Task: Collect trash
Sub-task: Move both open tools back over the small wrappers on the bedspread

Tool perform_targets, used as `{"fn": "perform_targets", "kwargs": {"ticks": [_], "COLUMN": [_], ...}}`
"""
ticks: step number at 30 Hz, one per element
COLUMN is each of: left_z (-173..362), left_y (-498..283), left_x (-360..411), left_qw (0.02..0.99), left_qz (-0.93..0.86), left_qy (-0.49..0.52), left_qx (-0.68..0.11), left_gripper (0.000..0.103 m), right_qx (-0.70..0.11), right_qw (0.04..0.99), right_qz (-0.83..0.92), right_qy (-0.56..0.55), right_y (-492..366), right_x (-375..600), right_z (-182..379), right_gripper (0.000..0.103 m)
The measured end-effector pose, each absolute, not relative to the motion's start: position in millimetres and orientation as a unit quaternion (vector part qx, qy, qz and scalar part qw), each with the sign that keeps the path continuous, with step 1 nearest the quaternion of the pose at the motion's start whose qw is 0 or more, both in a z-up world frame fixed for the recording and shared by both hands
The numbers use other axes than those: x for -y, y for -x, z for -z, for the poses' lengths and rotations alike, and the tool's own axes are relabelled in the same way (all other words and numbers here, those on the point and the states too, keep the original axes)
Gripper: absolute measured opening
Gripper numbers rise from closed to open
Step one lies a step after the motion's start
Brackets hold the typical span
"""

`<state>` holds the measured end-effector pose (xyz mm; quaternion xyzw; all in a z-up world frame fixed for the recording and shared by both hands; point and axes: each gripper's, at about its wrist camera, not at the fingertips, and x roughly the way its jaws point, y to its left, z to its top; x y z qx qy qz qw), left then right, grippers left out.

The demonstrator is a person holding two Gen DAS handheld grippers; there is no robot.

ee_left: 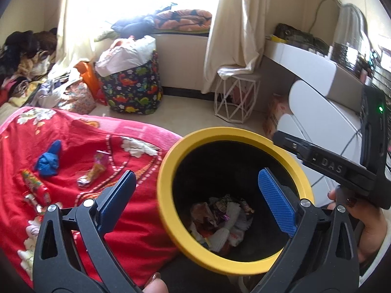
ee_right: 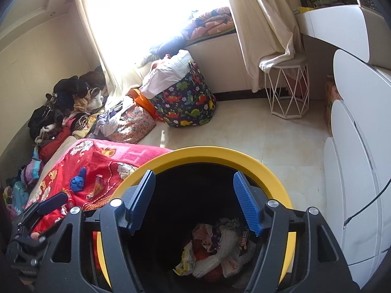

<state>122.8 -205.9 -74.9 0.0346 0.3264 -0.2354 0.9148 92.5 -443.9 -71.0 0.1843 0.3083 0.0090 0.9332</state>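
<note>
A black bin with a yellow rim [ee_left: 168, 171] [ee_right: 244, 157] stands beside the bed and holds several crumpled wrappers [ee_left: 220, 219] [ee_right: 215, 246]. My left gripper [ee_left: 198, 200] is open and empty, straddling the bin's left rim. My right gripper [ee_right: 195, 200] is open and empty, right over the bin mouth; it also shows in the left wrist view [ee_left: 317, 156]. On the red blanket [ee_left: 136, 232] [ee_right: 105, 161] lie a crumpled blue item [ee_left: 48, 160] [ee_right: 78, 182], a pink-orange wrapper [ee_left: 96, 169] [ee_right: 97, 183] and a colourful candy wrapper [ee_left: 34, 185].
A dinosaur-print laundry basket [ee_left: 134, 88] [ee_right: 185, 102] and a white wire stool [ee_left: 235, 97] [ee_right: 287, 90] stand on the floor under the window. A white cabinet [ee_left: 317, 112] [ee_right: 354, 146] is to the right. Clothes [ee_left: 22, 68] [ee_right: 61, 107] pile up at the left.
</note>
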Motion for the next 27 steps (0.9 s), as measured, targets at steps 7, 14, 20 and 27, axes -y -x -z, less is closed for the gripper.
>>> {"fn": "perform_targets", "kwargs": {"ticks": [7,14,20,27], "left_z": [59,49,52,59], "left_y": [-124,-132,-139,-145], "left_x": [168,129,99,65], "left_qw": [0.941,0.953,0.955,0.954], "left_qz": [0.163,0.114,0.080,0.045], "left_qy": [-0.029,-0.006,0.016,0.046], "left_qx": [-0.294,-0.280,-0.284,-0.293], "left_gripper": [0.092,0.092,0.092,0.092], "right_qx": [-0.293,-0.289,-0.292,-0.308], "right_qw": [0.940,0.943,0.944,0.940], "right_qz": [-0.024,-0.056,-0.089,-0.120], "right_qy": [-0.174,-0.154,-0.127,-0.091], "right_y": [-93,-104,-118,-140], "right_x": [426,392,360,321], "right_z": [61,50,42,41], "right_gripper": [0.073,0.076,0.078,0.079]}}
